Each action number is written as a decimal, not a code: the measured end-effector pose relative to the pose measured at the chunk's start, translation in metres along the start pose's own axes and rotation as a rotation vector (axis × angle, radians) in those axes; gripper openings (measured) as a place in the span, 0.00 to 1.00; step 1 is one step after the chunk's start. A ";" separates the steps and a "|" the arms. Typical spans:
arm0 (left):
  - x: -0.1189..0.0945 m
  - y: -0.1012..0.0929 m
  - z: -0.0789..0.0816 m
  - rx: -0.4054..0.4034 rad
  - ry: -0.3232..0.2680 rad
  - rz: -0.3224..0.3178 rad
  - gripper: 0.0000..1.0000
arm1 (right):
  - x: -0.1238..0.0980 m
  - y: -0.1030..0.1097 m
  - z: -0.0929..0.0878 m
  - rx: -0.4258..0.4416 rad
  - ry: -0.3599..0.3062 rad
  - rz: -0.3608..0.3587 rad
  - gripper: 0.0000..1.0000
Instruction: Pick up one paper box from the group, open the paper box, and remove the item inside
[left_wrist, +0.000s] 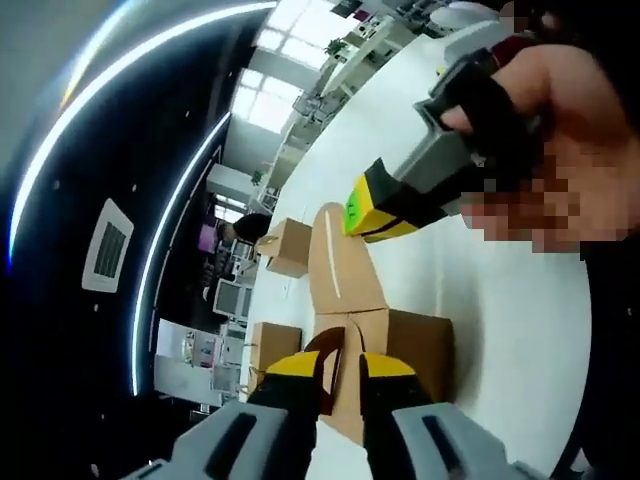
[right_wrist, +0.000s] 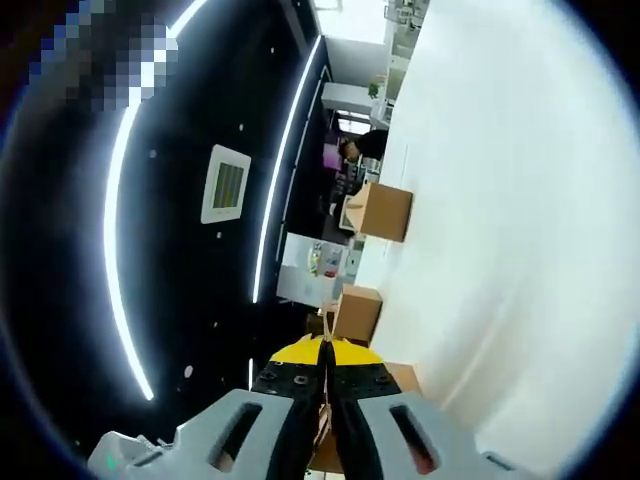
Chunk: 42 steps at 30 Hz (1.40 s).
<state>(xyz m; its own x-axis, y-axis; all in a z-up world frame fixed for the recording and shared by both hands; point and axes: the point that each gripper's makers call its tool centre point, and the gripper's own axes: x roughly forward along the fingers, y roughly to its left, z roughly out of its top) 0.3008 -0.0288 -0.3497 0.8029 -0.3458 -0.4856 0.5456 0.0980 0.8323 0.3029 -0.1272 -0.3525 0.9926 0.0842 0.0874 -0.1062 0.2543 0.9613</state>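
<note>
An open brown paper box (left_wrist: 415, 350) lies on the white table (left_wrist: 510, 340), right in front of my left gripper (left_wrist: 340, 368). That gripper is shut on the box's near edge. The box's long lid flap (left_wrist: 340, 265) stands up away from the body. My right gripper (left_wrist: 375, 210), held by a hand (left_wrist: 545, 110), pinches the flap's far end. In the right gripper view, my right gripper (right_wrist: 325, 365) is shut, with a thin brown strip of the flap between its tips. What is inside the box is hidden.
Two more closed paper boxes (left_wrist: 288, 247) (left_wrist: 272, 345) sit further along the table; they are also in the right gripper view (right_wrist: 384, 211) (right_wrist: 358, 313). The white table (right_wrist: 500, 200) stretches far beyond. A person (right_wrist: 365, 148) sits far off by the room's shelves.
</note>
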 end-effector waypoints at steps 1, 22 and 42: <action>-0.001 0.001 0.000 0.003 0.001 0.002 0.17 | 0.000 -0.001 0.000 0.004 0.002 -0.001 0.03; -0.009 0.000 0.000 0.019 0.015 -0.015 0.19 | 0.000 -0.003 -0.001 0.000 0.013 -0.004 0.02; -0.011 0.014 -0.007 0.079 0.047 0.067 0.17 | -0.001 -0.006 -0.003 -0.002 0.026 -0.009 0.02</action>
<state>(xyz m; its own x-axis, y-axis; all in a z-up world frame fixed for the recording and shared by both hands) 0.3018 -0.0172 -0.3346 0.8480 -0.2969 -0.4389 0.4716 0.0451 0.8807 0.3025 -0.1265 -0.3590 0.9917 0.1066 0.0719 -0.0973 0.2572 0.9615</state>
